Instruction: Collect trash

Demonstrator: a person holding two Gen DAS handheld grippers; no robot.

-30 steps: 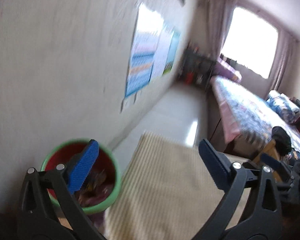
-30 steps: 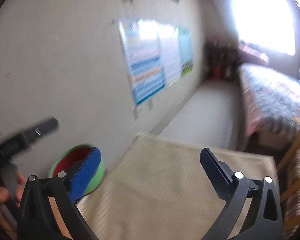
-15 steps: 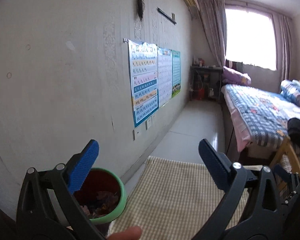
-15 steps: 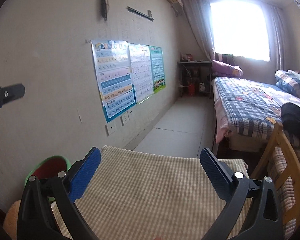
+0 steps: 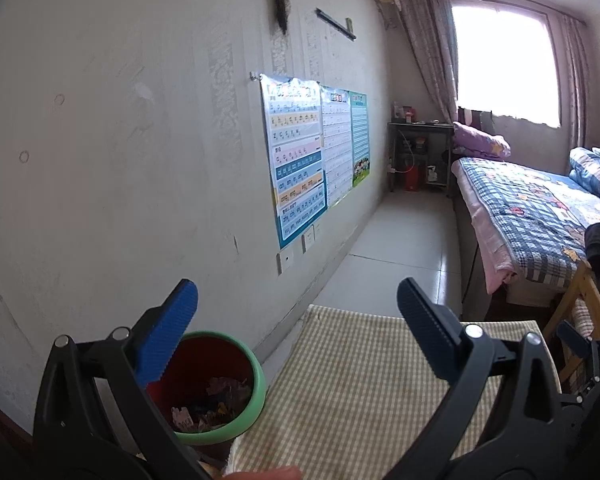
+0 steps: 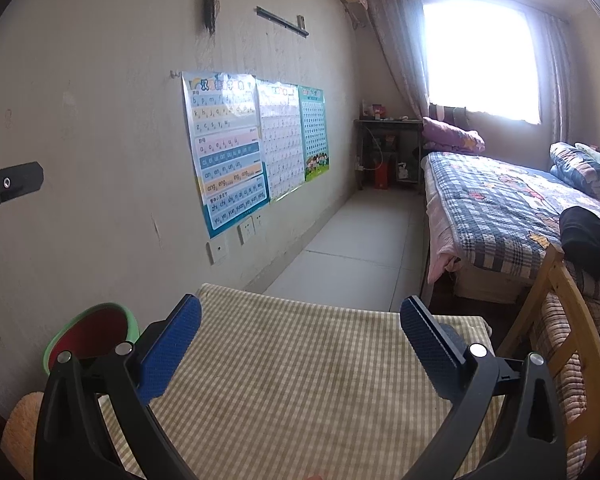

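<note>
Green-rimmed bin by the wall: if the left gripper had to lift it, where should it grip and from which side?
Probably the green rim of the bin, on the arc toward the checked cloth. Come from above, one finger inside and one outside: it stands upright and open-topped, and the wall crowds its far side. Left gripper is open and empty.

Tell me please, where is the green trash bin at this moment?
The green trash bin stands low on the left in both wrist views, against the wall and beside the left edge of the checked cloth. It already holds scraps.
</note>
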